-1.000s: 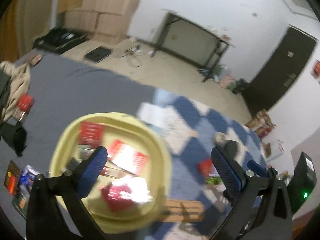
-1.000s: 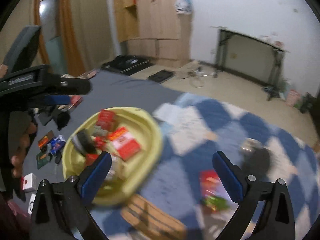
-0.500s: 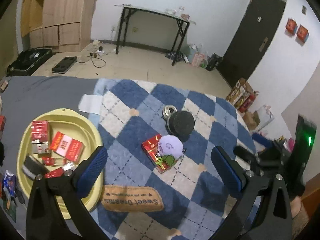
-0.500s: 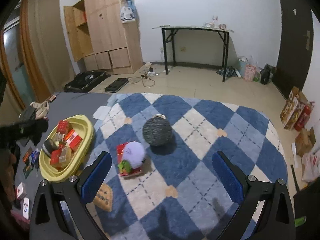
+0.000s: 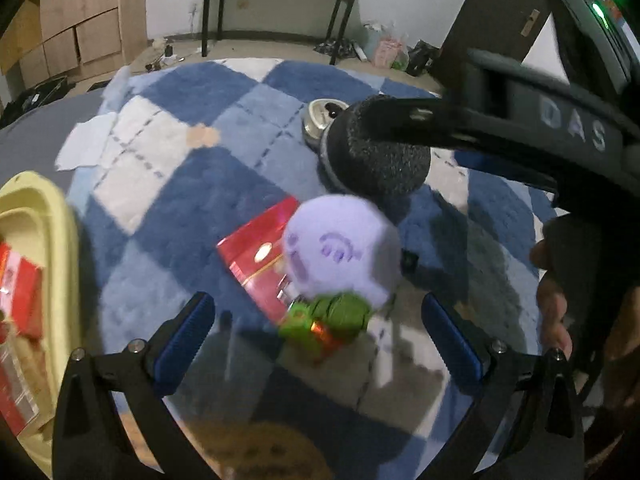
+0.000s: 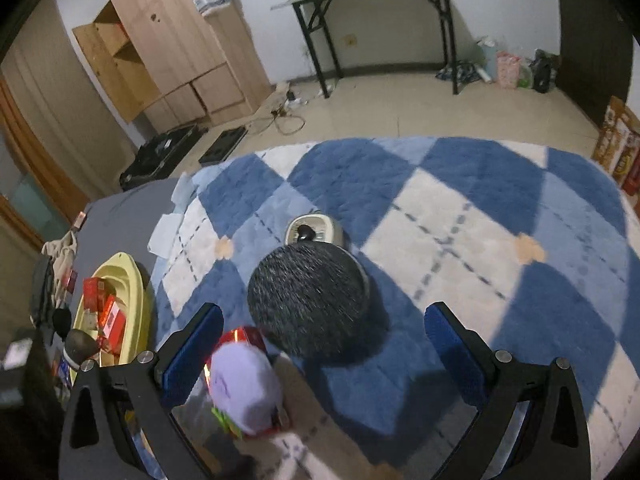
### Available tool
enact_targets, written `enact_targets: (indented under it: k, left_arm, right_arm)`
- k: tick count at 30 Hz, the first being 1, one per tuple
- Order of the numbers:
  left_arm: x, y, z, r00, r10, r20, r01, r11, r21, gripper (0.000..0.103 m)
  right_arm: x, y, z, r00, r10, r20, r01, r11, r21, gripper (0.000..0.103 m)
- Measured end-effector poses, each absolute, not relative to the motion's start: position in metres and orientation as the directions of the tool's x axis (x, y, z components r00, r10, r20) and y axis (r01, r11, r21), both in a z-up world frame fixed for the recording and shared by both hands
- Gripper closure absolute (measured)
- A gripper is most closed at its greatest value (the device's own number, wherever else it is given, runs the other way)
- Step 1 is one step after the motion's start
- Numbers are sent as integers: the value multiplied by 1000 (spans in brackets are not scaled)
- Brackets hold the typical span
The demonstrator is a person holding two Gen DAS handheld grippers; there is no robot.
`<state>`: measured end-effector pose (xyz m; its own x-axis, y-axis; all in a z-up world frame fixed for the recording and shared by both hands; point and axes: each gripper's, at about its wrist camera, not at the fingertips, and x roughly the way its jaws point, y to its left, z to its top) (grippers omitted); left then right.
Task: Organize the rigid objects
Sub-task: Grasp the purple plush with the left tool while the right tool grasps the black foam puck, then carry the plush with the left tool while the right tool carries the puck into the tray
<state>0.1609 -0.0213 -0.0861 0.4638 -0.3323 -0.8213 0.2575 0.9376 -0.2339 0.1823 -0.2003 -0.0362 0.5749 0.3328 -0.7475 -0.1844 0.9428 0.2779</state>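
Note:
A lilac plush ball (image 5: pixel 340 252) with a green toy (image 5: pixel 328 318) lies on a red box (image 5: pixel 260 248) on the blue checked rug (image 5: pixel 180 184). Behind it stand a dark round speaker (image 5: pixel 376 160) and a metal tin (image 5: pixel 322 114). My left gripper (image 5: pixel 320 332) is open and empty, close above the plush and box. My right gripper (image 6: pixel 320 340) is open and empty, over the speaker (image 6: pixel 308 300), with the plush (image 6: pixel 244 388) near its left finger. A yellow tub (image 6: pixel 120 300) of red boxes sits at the left; it also shows in the left wrist view (image 5: pixel 48 248).
The right gripper's body (image 5: pixel 540 120) and hand cross the upper right of the left wrist view. A brown mat (image 5: pixel 256 456) lies at the rug's near edge. Paper sheets (image 6: pixel 164 232) lie by the rug. A black-legged table (image 6: pixel 372 20) and wooden cupboard (image 6: pixel 168 52) stand at the wall.
Both grippers have swung from the yellow tub to the rug and come down close to the plush, red box and speaker. Both stay open and empty.

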Motion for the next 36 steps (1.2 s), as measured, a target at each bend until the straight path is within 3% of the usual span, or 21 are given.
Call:
enact_targets:
  k: [3, 6, 8, 11, 17, 30, 36]
  left_arm:
    - [165, -29, -89, 489, -343, -802, 268, 934, -235, 2]
    - [168, -30, -89, 514, -329, -792, 255, 940, -225, 3]
    - [169, -28, -88, 533, -316, -784, 240, 946, -219, 17]
    - [169, -23, -86, 552, -272, -788, 202, 961, -190, 50]
    - [162, -2, -69, 546, -318, -775, 181, 948, -262, 54]
    - [107, 55, 61, 697, -262, -667, 138, 963, -233, 53]
    - [78, 89, 102, 747, -226, -625, 99, 968, -232, 53]
  right_arm:
    - [201, -191, -47, 558, 328, -762, -201, 945, 259, 1]
    - [213, -187, -58, 546, 296, -784, -193, 955, 226, 10]
    - [220, -185, -68, 498, 354, -792, -214, 935, 283, 25]
    - [220, -183, -70, 516, 367, -774, -236, 930, 284, 26]
    - [201, -202, -64, 534, 413, -737, -206, 910, 361, 28]
    - [93, -233, 51, 711, 395, -581, -285, 918, 276, 28]
    - [41, -234, 86, 734, 395, -553, -305, 919, 251, 28]
